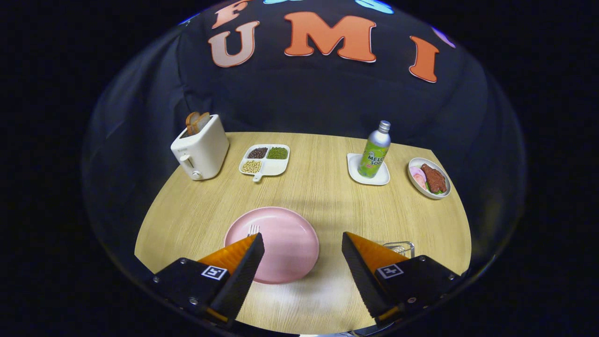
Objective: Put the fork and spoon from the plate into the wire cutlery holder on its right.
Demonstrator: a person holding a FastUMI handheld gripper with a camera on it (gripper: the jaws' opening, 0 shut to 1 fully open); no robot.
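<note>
Your gripper [303, 243] hangs wide open, holding nothing, above a pink plate [285, 248]. Fork [253, 229] tines peek past the left finger; the spoon is hidden. Expect thin, stiff, slippery metal; pinch mid-handle. Wire cutlery holder [400, 246] sits just right, on a wooden table [318, 187].

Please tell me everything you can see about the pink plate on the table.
The pink plate is round, shallow, with a smooth matte surface; it looks like plastic or ceramic. It lies flat on the wooden table, just ahead of the open gripper and partly between its fingers. One finger covers its near edge on that side. Fork tines show on the plate just above that fingertip; the rest of the fork is hidden. The wire holder stands apart, behind the other finger.
</note>
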